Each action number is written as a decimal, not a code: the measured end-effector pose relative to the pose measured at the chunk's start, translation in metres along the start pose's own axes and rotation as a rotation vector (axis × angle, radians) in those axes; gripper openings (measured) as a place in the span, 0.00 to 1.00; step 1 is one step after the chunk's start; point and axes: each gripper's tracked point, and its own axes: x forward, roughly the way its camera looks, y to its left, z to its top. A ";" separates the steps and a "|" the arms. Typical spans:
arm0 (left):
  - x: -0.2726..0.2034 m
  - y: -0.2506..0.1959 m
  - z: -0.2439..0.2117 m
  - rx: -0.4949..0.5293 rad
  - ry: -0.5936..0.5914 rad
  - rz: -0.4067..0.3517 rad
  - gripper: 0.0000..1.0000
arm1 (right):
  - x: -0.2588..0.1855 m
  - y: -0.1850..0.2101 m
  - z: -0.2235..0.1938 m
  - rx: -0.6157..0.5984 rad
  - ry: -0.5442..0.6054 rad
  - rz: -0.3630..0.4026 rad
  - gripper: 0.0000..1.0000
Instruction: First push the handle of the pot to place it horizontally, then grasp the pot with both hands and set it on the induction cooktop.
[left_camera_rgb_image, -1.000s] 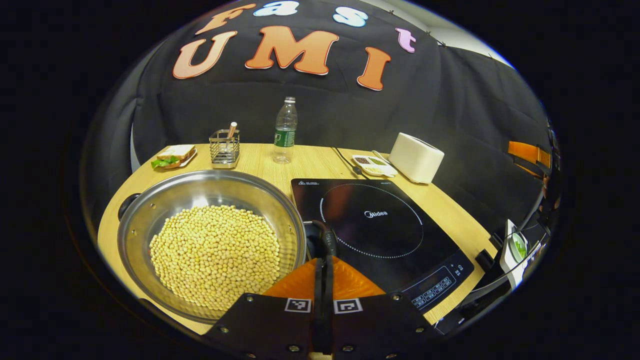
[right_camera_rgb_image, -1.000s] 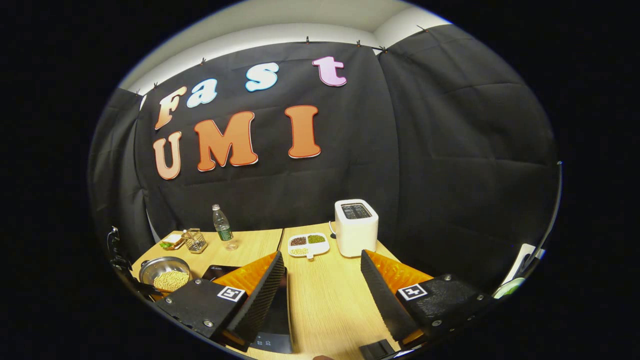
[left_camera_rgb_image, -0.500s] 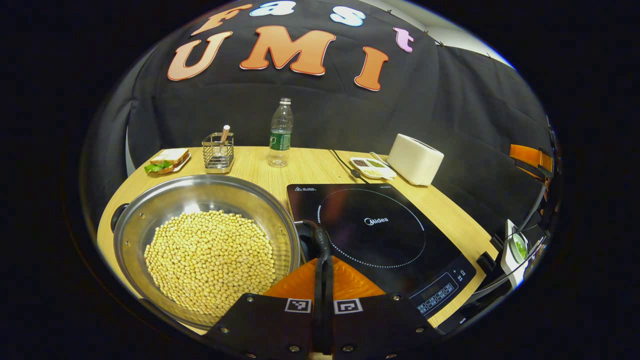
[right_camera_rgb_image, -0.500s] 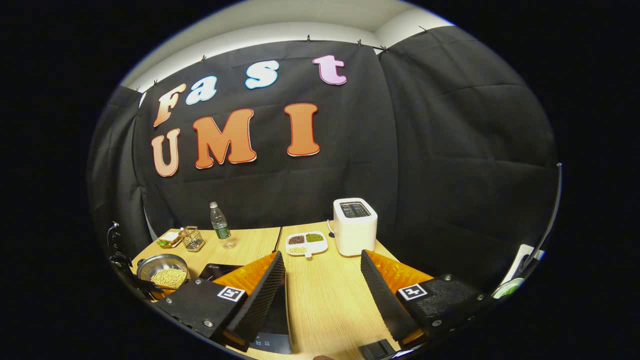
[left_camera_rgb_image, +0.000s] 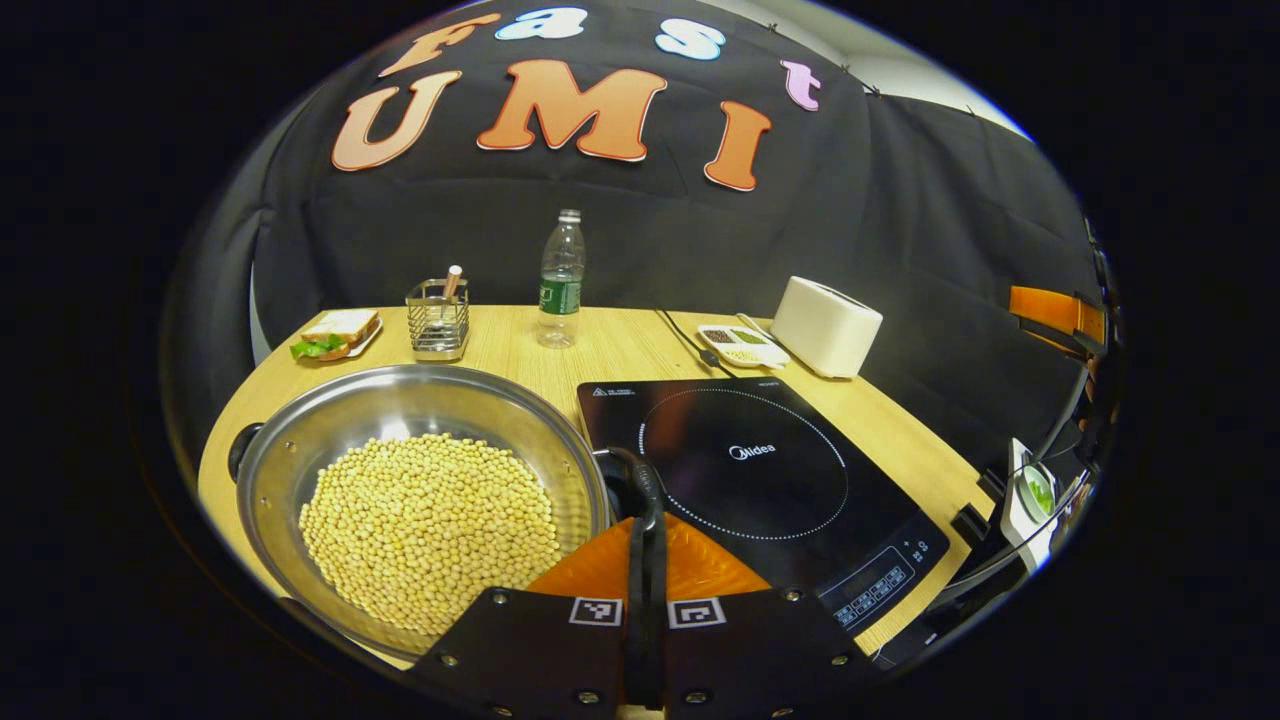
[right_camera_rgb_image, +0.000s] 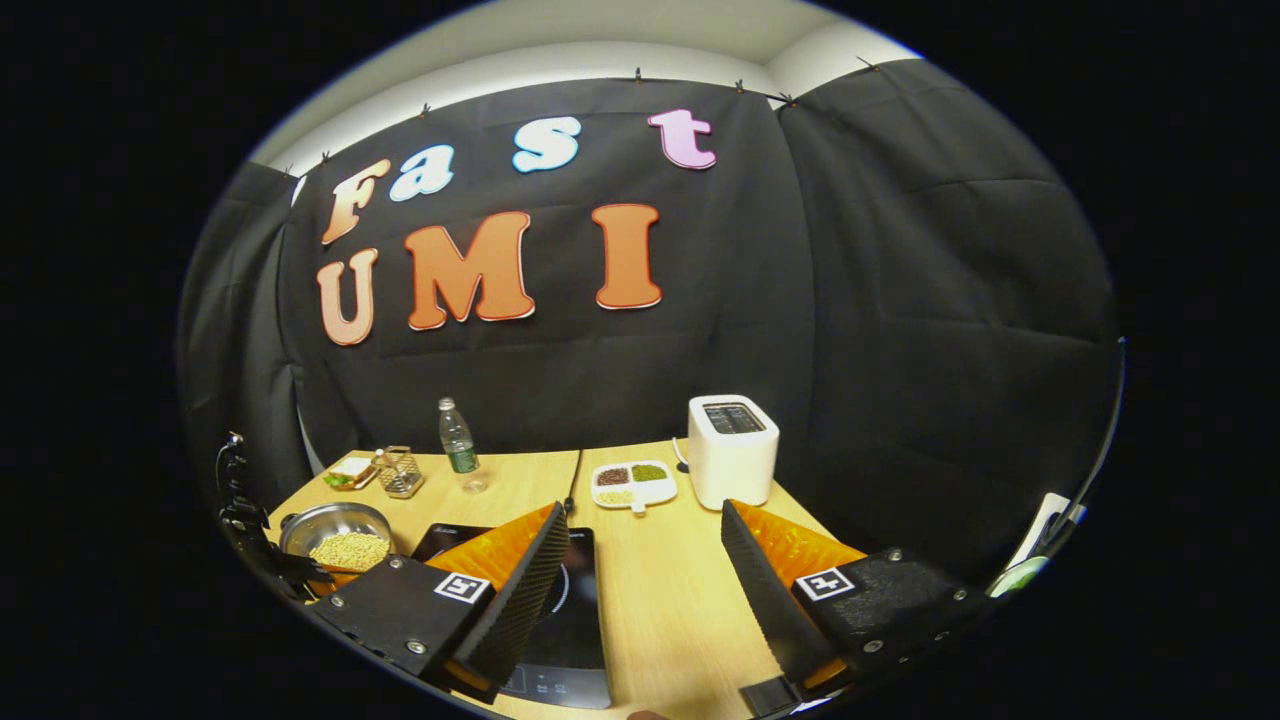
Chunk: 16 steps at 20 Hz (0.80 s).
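Note:
A steel pot (left_camera_rgb_image: 300, 440) full of soybeans (left_camera_rgb_image: 430, 520) sits on the wooden table, just left of the black induction cooktop (left_camera_rgb_image: 760, 470). Its black right handle (left_camera_rgb_image: 640, 475) lies at the tips of my left gripper (left_camera_rgb_image: 647, 520), whose fingers are shut together and touch it. The pot's other handle (left_camera_rgb_image: 238, 462) sticks out at the far left. My right gripper (right_camera_rgb_image: 645, 520) hovers open over the table with nothing between its fingers. The cooktop (right_camera_rgb_image: 570, 640) lies under its left finger, and the pot (right_camera_rgb_image: 335, 518) is far to its left.
Along the back of the table stand a sandwich plate (left_camera_rgb_image: 335, 333), a wire utensil holder (left_camera_rgb_image: 438, 320), a water bottle (left_camera_rgb_image: 560, 280), a divided dish of grains (left_camera_rgb_image: 742, 345) and a white toaster (left_camera_rgb_image: 825, 325). A cable (left_camera_rgb_image: 685, 335) runs behind the cooktop.
The left gripper has shifted slightly while staying shut at the pot's right handle. The right gripper's view has swung a little, so more of the cooktop shows under its left finger.

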 end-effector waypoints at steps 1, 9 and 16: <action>-0.006 0.004 0.003 0.004 -0.011 0.004 0.02 | 0.000 0.006 0.001 -0.004 -0.004 0.004 0.96; -0.052 0.087 0.025 0.061 -0.111 0.157 0.02 | -0.001 0.095 0.000 0.057 -0.007 0.103 0.96; -0.102 0.185 0.056 0.093 -0.230 0.331 0.07 | 0.018 0.181 -0.039 0.037 0.052 0.140 0.95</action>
